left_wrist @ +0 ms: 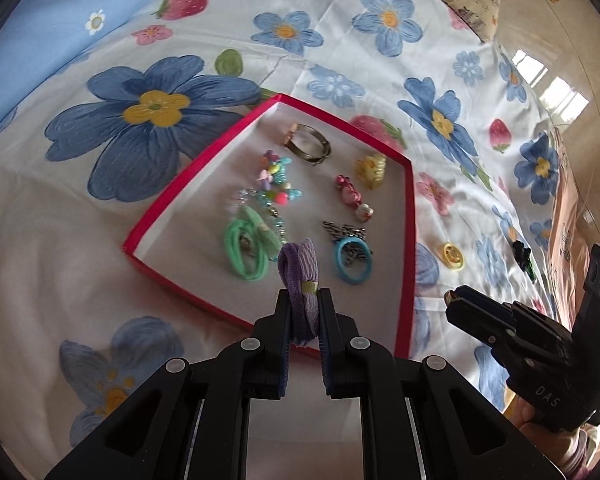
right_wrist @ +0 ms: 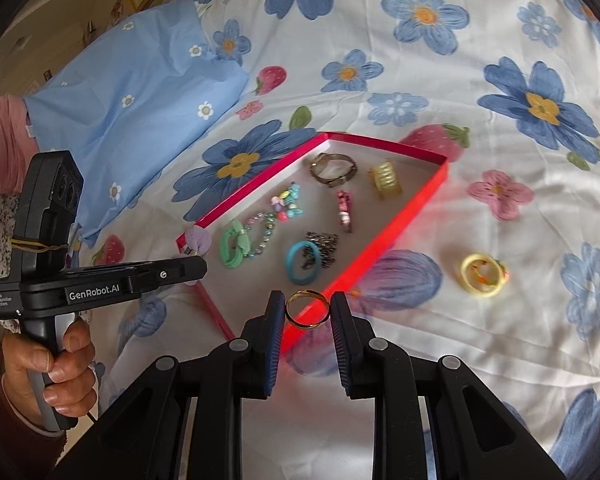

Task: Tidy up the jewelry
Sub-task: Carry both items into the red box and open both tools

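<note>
Left gripper (left_wrist: 305, 300) clenched on purple hair tie (left_wrist: 300, 268) over red box (left_wrist: 204, 152); right gripper (right_wrist: 307, 307) grasping gold ring (right_wrist: 307, 308) at box edge; next, likely drop both inside; yellow ring (right_wrist: 482, 276) waits on bed

The lower part of the purple hair tie (left_wrist: 300, 280) is hidden between the jaws of the left gripper (left_wrist: 304, 300), so how far it reaches down cannot be told. The near corner of the red box (left_wrist: 404, 280) is covered by that gripper's black frame. In the right wrist view, the near wall of the box is smeared into a red blur behind the gold ring (right_wrist: 307, 308). Inside the box, the dark metal piece (right_wrist: 322, 248) beside the blue ring (right_wrist: 303, 262) is too tangled to make out. Right of the box, the small black thing (left_wrist: 523, 255) on the bed sheet (left_wrist: 440, 60) is too small to identify.
</note>
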A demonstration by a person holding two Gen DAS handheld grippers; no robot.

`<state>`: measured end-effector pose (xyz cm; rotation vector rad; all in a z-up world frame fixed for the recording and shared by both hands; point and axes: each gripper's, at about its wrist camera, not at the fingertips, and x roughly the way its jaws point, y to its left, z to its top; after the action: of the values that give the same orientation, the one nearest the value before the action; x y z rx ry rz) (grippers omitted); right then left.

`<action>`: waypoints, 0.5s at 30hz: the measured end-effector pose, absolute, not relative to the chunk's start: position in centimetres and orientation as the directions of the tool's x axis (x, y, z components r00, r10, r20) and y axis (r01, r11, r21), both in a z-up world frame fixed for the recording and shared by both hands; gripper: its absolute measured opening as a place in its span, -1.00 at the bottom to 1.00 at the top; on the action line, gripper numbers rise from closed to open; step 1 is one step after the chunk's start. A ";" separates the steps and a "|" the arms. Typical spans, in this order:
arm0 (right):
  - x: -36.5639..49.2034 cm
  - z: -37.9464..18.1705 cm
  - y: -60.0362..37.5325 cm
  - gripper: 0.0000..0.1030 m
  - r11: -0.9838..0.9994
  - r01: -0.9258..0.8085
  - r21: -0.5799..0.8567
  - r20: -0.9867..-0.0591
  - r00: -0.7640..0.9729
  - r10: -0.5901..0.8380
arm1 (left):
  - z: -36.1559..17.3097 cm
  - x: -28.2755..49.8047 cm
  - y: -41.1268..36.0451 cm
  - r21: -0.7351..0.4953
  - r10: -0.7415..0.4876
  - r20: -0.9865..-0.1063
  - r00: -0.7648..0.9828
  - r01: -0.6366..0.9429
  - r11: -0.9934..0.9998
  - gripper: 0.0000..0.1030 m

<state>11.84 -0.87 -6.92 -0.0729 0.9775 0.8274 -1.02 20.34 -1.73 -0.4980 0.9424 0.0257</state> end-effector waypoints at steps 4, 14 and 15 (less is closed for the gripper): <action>12.1 -7.7 1.1 -0.55 0.683 -0.667 0.298 -0.767 0.258 0.587 | -2.1 -0.4 21.0 -0.393 -0.187 -0.789 0.585 -0.248 0.885 -0.79; 13.8 -9.5 4.5 -0.55 0.661 -0.699 0.271 -0.807 0.210 0.552 | -3.8 3.3 20.9 -0.322 -0.163 -0.847 0.506 -0.244 0.915 -0.78; 13.9 -9.7 4.8 -0.55 0.659 -0.704 0.266 -0.812 0.205 0.546 | -4.0 3.5 20.9 -0.321 -0.166 -0.850 0.500 -0.242 0.916 -0.77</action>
<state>13.90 4.76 -9.66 -0.1762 1.0473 0.8772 3.51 20.87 -4.02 -0.4313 1.0549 0.0479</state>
